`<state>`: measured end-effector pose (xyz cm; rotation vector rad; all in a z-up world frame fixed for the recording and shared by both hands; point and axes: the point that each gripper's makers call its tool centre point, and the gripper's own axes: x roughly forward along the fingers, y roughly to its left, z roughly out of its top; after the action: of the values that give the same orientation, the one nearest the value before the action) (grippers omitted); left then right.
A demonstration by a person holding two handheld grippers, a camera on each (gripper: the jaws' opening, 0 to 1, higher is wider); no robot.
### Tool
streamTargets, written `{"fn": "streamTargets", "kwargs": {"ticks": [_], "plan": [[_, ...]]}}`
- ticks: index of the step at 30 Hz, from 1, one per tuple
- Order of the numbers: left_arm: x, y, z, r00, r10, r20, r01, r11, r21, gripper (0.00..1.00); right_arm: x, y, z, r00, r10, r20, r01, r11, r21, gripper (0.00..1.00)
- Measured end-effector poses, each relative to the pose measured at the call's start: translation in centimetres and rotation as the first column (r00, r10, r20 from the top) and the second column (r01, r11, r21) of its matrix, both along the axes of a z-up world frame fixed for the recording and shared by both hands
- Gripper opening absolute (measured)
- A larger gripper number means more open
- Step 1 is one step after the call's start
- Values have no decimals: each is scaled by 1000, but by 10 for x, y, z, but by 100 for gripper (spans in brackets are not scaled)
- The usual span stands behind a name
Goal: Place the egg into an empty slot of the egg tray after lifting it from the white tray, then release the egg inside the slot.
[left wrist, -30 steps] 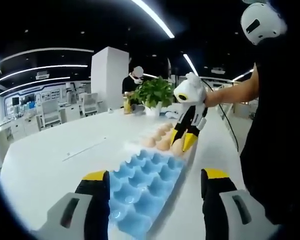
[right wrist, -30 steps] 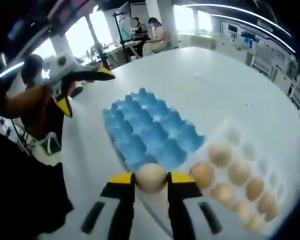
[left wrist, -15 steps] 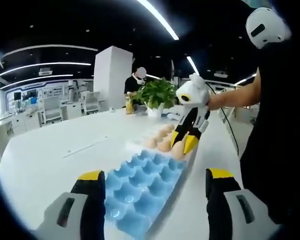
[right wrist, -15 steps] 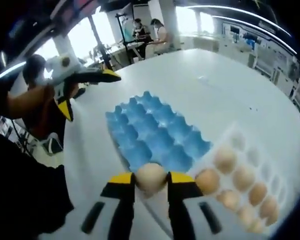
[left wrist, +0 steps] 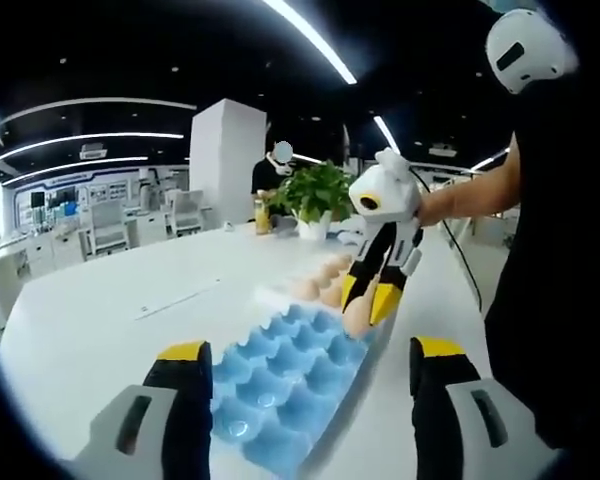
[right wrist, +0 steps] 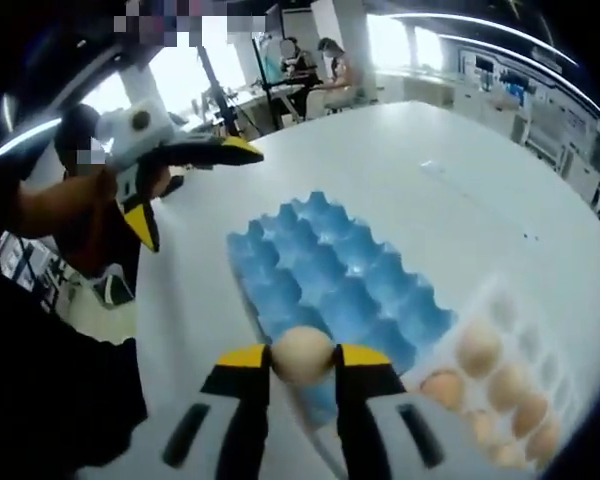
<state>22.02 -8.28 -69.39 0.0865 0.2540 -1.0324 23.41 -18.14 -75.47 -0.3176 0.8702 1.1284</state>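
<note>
The egg (right wrist: 302, 352) sits pinched between the yellow tips of the right gripper (right wrist: 302, 362), held clear above the near edge of the blue egg tray (right wrist: 330, 275), so it is already off the white tray (right wrist: 500, 365) and poised for lowering. Seen from the left gripper view, that same egg (left wrist: 358, 315) hangs at the far right corner of the blue egg tray (left wrist: 280, 385), with the right gripper (left wrist: 368, 298) pointing steeply down, a stance that suits dropping straight into a cup. Every slot of the blue tray looks vacant, so the nearest corner cup seems the likely target. The white tray lies just beyond and to the right, touching or nearly touching the blue one, with several eggs left in it. The left gripper (left wrist: 305, 385) hovers with its jaws spread wide and nothing between them, apparently just standing by over the white table (left wrist: 100, 320).
</note>
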Motion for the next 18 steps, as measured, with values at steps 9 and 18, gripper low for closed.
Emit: {"fn": "streamTargets", "kwargs": {"ticks": [9, 18], "plan": [[0, 2, -1, 1000, -17, -4, 17, 1000, 2, 79, -2, 27, 2, 1000, 30, 1, -30, 999, 24, 25], [-1, 4, -3, 1000, -29, -12, 28, 1000, -3, 77, -5, 48, 0, 998, 67, -3, -67, 997, 30, 25]]}}
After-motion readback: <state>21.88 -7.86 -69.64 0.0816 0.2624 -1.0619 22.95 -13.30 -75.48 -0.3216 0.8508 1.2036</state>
